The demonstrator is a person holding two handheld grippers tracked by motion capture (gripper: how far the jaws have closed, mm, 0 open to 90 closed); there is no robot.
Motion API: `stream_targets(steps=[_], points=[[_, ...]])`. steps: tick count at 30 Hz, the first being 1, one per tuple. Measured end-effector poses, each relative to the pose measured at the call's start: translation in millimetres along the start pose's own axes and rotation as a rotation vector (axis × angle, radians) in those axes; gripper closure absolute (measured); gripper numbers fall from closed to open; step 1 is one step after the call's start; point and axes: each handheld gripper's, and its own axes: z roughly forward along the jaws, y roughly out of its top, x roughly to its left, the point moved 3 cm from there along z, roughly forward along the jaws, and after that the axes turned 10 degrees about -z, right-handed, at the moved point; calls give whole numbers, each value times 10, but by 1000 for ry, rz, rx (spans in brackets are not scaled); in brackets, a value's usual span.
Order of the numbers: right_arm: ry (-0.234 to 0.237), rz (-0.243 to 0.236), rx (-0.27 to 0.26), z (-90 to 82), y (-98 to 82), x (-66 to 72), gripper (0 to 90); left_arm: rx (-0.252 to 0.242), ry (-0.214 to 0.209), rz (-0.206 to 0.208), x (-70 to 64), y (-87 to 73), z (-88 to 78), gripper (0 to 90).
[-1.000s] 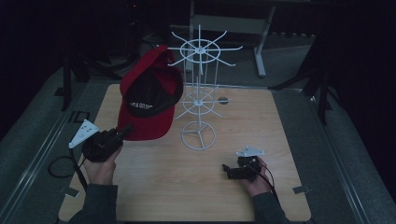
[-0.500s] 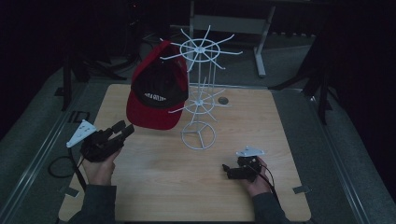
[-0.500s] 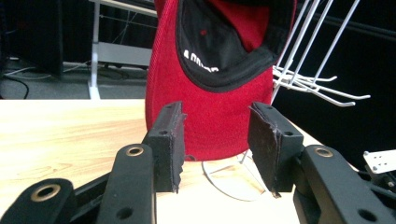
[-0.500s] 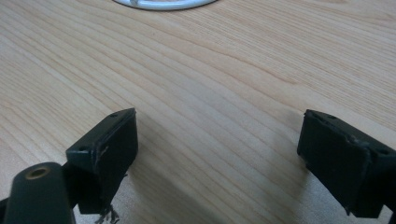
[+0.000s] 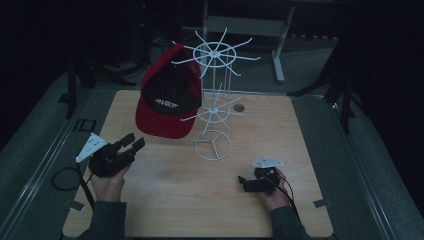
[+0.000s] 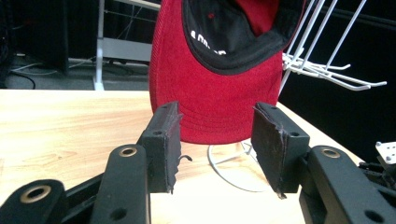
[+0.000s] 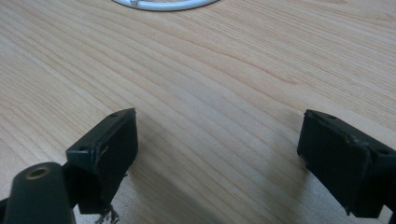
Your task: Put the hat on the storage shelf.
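The red and black fabric cap [image 5: 169, 100] is hanging on the white wire rack [image 5: 214, 107]. At its seven o'clock, the left gripper [image 5: 131, 144] is just opening its jaws, nothing between them. The right gripper [image 5: 243, 182] is holding its jaws wide over the wooden surface [image 5: 165, 190].

A red-and-black baseball cap [image 5: 169, 97] hangs on the left side of a white wire spoked display stand [image 5: 214, 107], its brim clear of the light wooden table [image 5: 310, 165]. The stand sits at the table's centre, towards the far edge — a small round dark disc [image 5: 238, 107] lies just right of it. The left gripper [image 5: 129, 146] rests near left, below the cap; the right gripper [image 5: 245, 184] lies near right, in front of the stand's ring base.
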Motion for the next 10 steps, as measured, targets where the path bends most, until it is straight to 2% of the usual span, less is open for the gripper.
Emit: stream_targets(steps=[10], points=[[-1,-4,-1,0,0,-3,121,10,1,-16,43,-79,29,498]])
